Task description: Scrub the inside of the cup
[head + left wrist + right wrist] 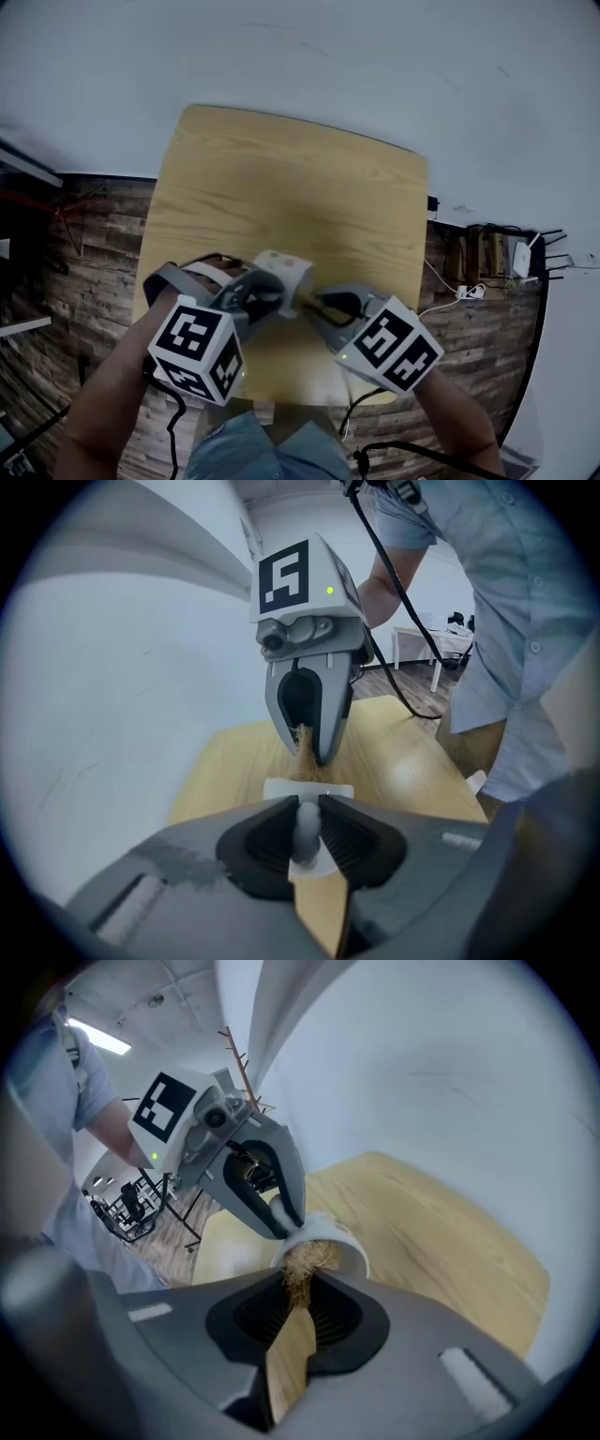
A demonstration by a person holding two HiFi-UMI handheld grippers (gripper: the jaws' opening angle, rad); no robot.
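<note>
The left hand-held gripper (307,810) is pinched tight on the handle (306,834) of the white cup (349,1249), which sits just ahead of its jaws, over the bench (281,178). The right hand-held gripper (302,1288) squeezes a wooden brush (292,1349), with its bristles (302,1262) at the cup's mouth right in front. I think this is the scrubbing step. Next, the brush needs to push deeper and twist.

Head view: steeply down over counter (281,187).
Left gripper view: close, facing right tool (309,752).
Right gripper view: close, facing left tool (286,1224).
Shared: cup (351,1249).
</note>
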